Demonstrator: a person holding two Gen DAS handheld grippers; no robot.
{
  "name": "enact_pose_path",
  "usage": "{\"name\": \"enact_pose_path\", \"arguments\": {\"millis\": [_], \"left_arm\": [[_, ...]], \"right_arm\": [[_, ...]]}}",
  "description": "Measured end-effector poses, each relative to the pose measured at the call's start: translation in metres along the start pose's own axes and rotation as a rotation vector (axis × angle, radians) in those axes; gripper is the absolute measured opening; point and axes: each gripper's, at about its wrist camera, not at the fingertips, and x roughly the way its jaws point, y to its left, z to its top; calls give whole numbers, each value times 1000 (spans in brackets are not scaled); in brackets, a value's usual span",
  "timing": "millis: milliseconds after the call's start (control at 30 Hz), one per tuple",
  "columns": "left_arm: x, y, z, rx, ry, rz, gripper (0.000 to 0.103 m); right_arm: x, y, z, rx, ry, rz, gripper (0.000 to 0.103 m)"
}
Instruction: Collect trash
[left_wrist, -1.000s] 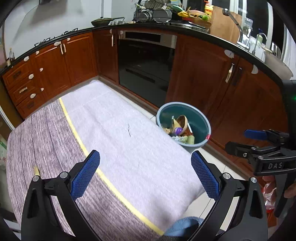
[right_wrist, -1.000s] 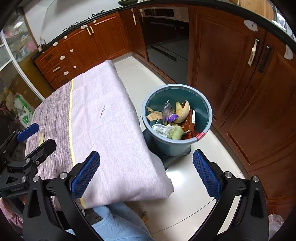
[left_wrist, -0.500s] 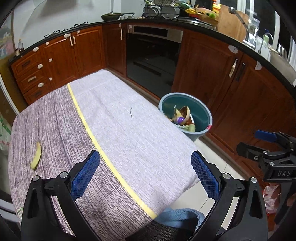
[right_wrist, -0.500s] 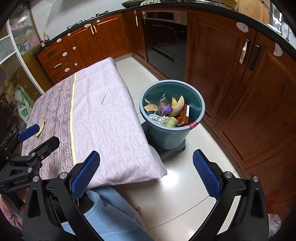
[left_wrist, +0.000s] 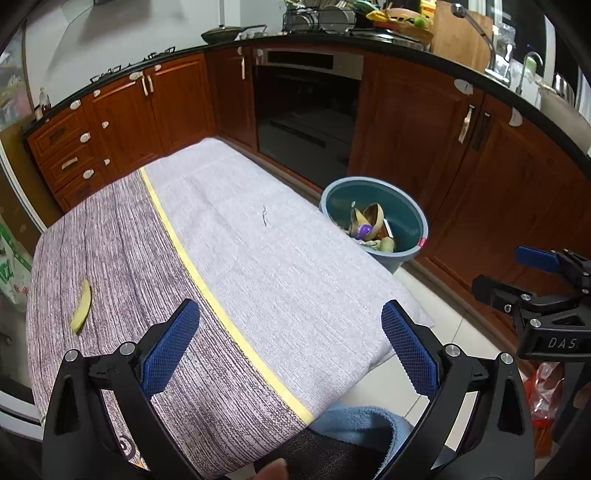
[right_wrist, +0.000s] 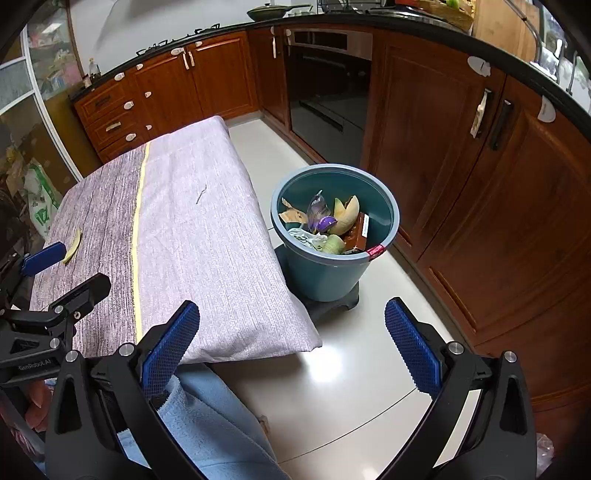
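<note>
A yellowish peel strip (left_wrist: 82, 306) (right_wrist: 72, 242) lies on the dark left part of the cloth-covered table (left_wrist: 295, 277) (right_wrist: 207, 240). A small dark thread (left_wrist: 264, 218) (right_wrist: 201, 194) rests on the pale part. The teal bin (left_wrist: 404, 216) (right_wrist: 325, 273) stands on the floor off the table's right edge and holds peels, wrappers and other scraps. My left gripper (left_wrist: 290, 343) (right_wrist: 70, 271) hovers open over the table's near end, to the right of the peel. My right gripper (right_wrist: 291, 343) (left_wrist: 513, 275) hangs open over the floor, short of the bin, empty.
Wooden cabinets and a dark oven (left_wrist: 306, 110) ring the far and right sides. The bin sits on a black base (right_wrist: 332, 304). A person's blue sleeve (right_wrist: 207, 417) fills the bottom. A red bag (left_wrist: 543, 391) lies on the floor at right; bags (right_wrist: 40, 203) stand left of the table.
Both grippers have drawn back and up from the bin and table. The peel strip has come into view on the table's left side. Both stay open.
</note>
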Motion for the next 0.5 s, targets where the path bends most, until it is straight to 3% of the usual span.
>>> {"name": "enact_pose_path", "arguments": {"millis": [500], "left_arm": [[15,1,0,-3,40,11,99]], "right_arm": [[13,-5,1,10,25,-8,97]]}}
